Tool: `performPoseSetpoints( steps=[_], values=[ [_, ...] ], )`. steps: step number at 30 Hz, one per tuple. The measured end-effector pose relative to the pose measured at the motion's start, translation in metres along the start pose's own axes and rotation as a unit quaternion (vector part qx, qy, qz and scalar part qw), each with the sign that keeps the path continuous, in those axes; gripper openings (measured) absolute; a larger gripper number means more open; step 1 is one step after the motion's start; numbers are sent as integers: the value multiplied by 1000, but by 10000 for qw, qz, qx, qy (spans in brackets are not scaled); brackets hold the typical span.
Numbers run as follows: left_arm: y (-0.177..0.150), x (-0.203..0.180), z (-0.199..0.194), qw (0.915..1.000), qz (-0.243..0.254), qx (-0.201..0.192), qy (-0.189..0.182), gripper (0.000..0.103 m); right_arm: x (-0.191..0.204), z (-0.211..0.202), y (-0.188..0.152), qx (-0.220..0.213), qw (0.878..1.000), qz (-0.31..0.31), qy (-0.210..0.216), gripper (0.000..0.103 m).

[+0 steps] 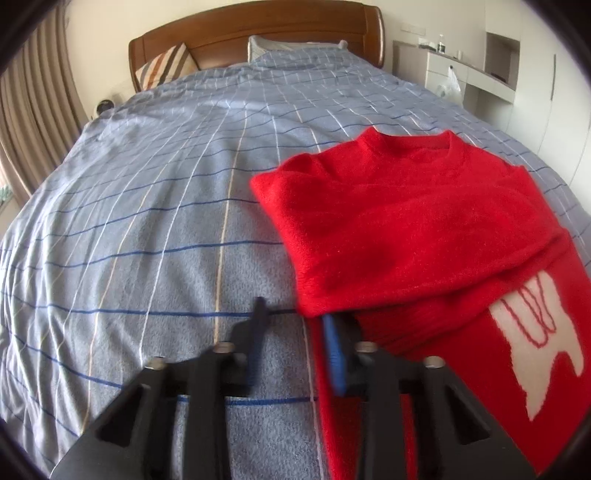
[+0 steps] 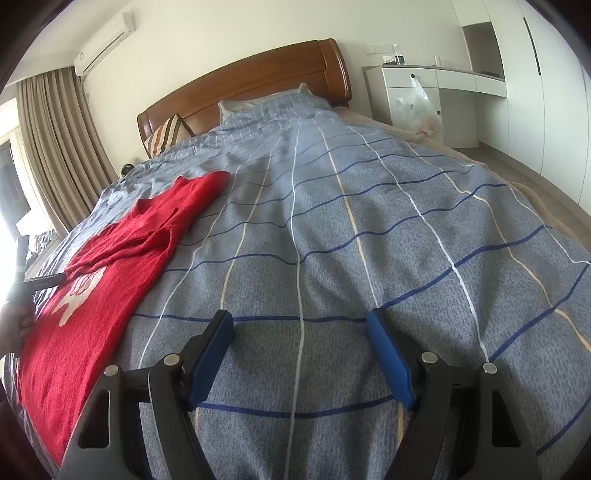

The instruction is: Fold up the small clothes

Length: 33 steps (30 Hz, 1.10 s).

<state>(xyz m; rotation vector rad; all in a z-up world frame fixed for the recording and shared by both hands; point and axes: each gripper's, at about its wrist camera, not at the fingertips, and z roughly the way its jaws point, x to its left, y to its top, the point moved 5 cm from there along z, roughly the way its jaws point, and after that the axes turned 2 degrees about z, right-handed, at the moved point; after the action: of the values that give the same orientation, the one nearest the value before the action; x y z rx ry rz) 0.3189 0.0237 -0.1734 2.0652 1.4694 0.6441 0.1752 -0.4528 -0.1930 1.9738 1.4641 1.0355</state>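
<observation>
The left tool (image 1: 295,325), jaws apart, straddled the red sweater's (image 1: 424,221) edge on the bed (image 1: 147,221). The right tool (image 2: 301,354) hung open and empty. The sleeve fold looked underway; next, likely a firm pinch.

A red knit sweater (image 1: 424,221) lies on the bed, collar toward the headboard. One sleeve is folded across its front. A white motif shows near the hem.

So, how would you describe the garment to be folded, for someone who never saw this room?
Find the wooden headboard, then the blue checked bedcover below it. On it lies a red knitted sweater, the only red thing, with a white tooth-shaped motif.
</observation>
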Motion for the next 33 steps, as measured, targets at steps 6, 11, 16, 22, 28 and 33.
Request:
performPoseSetpoints(
  steps=[6, 11, 16, 22, 28, 33],
  values=[
    [-14, 11, -4, 9991, -417, -94, 26, 3, 0, 0, 0, -5, 10000, 0, 1, 75],
    [-16, 14, -7, 9985, -544, -61, -66, 6, 0, 0, 0, -1, 10000, -2, -4, 74],
    [-32, 29, -30, 9953, -955, -2, -153, 8, 0, 0, 0, -2, 10000, -1, -1, 74],
    [-76, 50, -87, 9896, -1417, -196, 125, 69, 0, 0, 0, -4, 10000, -2, -3, 74],
    [-104, 72, -102, 9835, -1678, -358, 572, 85, 0, 0, -1, -2, 10000, -4, -7, 75],
    [-129, 80, -81, 9825, -1671, -480, 667, 90, 0, 0, 0, 9, 10000, -26, -38, 75]
  ],
)
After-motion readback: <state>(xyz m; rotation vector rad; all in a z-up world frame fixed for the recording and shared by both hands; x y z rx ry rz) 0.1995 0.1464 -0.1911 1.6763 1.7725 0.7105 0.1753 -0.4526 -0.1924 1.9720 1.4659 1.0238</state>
